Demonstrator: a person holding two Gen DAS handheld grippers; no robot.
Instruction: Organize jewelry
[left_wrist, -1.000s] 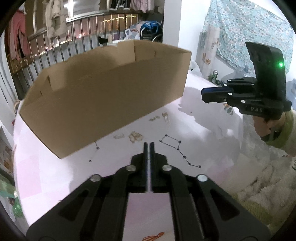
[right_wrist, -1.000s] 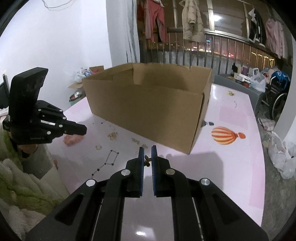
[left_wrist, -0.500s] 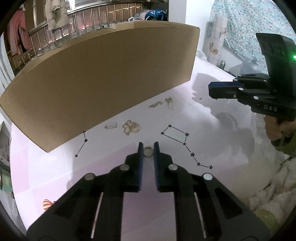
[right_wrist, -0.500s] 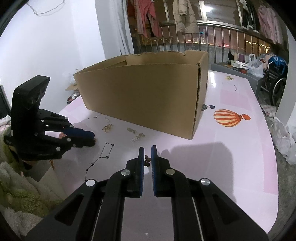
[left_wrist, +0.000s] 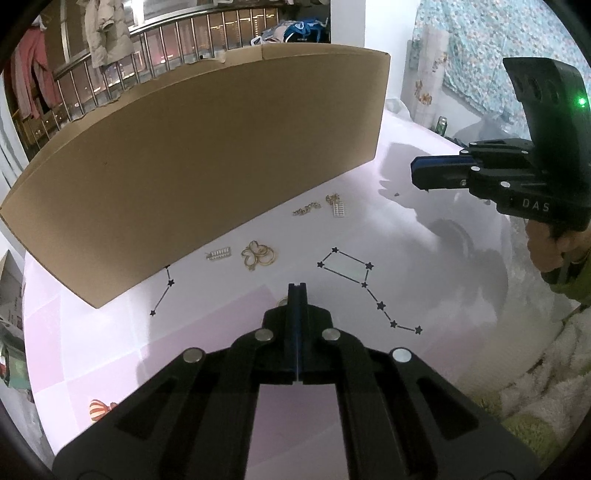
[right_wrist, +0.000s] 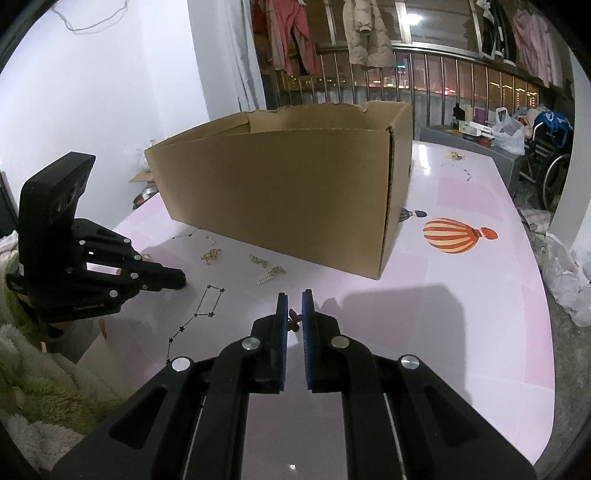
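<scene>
The left tool (left_wrist: 297, 286) was clenched on a small gold ring (left_wrist: 283, 302) at the pink table (left_wrist: 207, 332), the right tool (right_wrist: 294, 295) gripped a butterfly charm (right_wrist: 294, 318), beside the brown cardboard box (right_wrist: 280, 192).

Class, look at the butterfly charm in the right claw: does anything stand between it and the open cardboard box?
Nothing visible blocks it. The butterfly charm sits pinched in the right claw, and only bare pink table lies before the cardboard box; its near wall must be cleared.
</scene>
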